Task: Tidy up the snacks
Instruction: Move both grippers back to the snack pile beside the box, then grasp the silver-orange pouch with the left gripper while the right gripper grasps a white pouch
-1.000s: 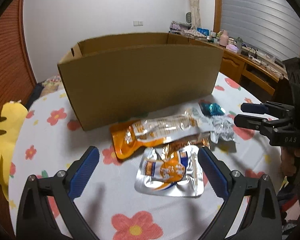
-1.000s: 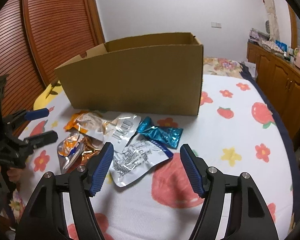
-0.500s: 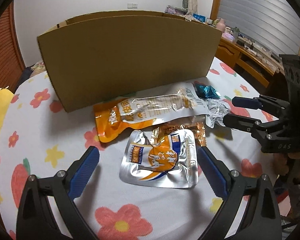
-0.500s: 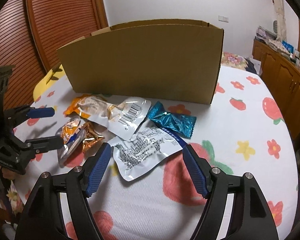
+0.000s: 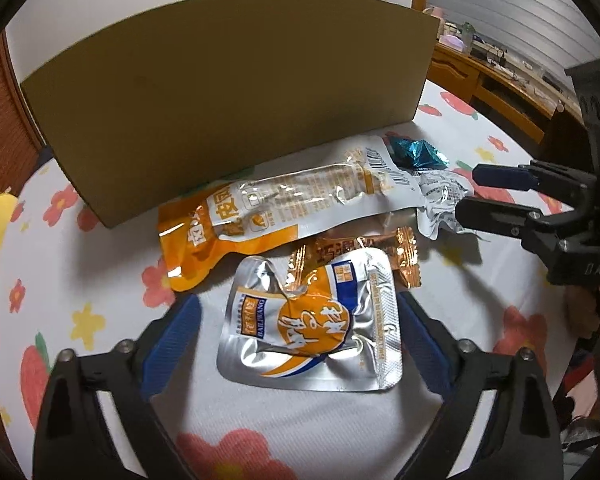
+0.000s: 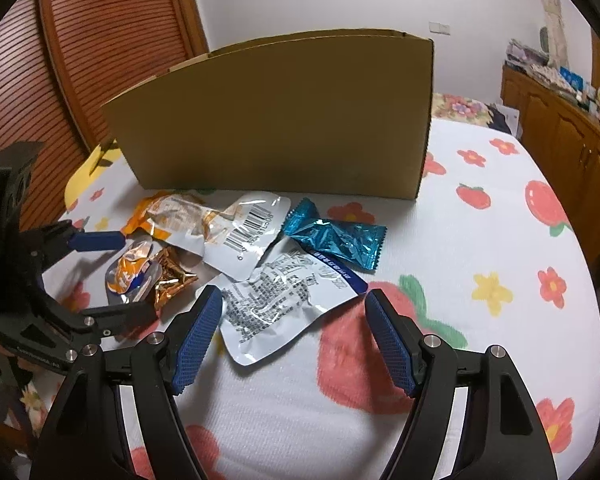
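soft indoor light, glare on foil packets (image 5: 312,320), fisheye bending, dark vignetted corners

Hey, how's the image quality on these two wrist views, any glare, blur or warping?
Left wrist view: glare on the silver pouch, its left tool finger motion-blurred; cardboard box bowed by fisheye. Right wrist view: sharp, glints on the blue wrapper, dark vignette corners.

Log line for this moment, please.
left tongs: closing around silver pouch, not gripped | right tongs: open over white packet | box: behind
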{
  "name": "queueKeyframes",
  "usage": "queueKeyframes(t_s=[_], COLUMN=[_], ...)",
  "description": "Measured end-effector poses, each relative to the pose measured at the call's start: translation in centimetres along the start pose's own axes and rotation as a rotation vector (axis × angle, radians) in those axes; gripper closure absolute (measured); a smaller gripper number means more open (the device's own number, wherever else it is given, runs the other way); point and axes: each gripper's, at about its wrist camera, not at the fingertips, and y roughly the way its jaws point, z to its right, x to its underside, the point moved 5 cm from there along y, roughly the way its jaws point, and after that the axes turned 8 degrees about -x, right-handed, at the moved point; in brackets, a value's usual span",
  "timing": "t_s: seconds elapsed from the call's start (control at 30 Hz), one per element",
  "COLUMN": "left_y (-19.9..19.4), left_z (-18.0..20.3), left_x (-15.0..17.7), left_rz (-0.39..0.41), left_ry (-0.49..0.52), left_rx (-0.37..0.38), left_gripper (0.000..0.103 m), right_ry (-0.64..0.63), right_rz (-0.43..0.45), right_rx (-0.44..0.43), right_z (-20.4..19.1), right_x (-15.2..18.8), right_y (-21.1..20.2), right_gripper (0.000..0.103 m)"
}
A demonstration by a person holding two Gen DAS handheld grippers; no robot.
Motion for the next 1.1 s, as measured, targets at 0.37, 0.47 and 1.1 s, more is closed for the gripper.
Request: queueKeyframes(t_s=[0.37,0.47,1.1], left_y=[-1.7,-2.2,-3.1], left_z=[-0.4,-0.8,-2.4], left_x=[1.7,2.1,2.6], left_rz=[0.028,0.035,0.089], left_ry=[0.003,-0.019,-0.134], left_rx=[0.045,0.055,0.084], left_gripper=[0.022,0.022,0.022], right_ry=[-0.006,0.002,-0.025], right_rz=[-0.014,-0.026,-0.099], right_rx=[-0.004,-0.017,-0.017], right_z=[-0.2,-0.1,-0.2], right_x=[0.1,0.1,-0.7], right_y=[0.2,0.4,1.4], right_gripper=[0.028,0.028,0.024])
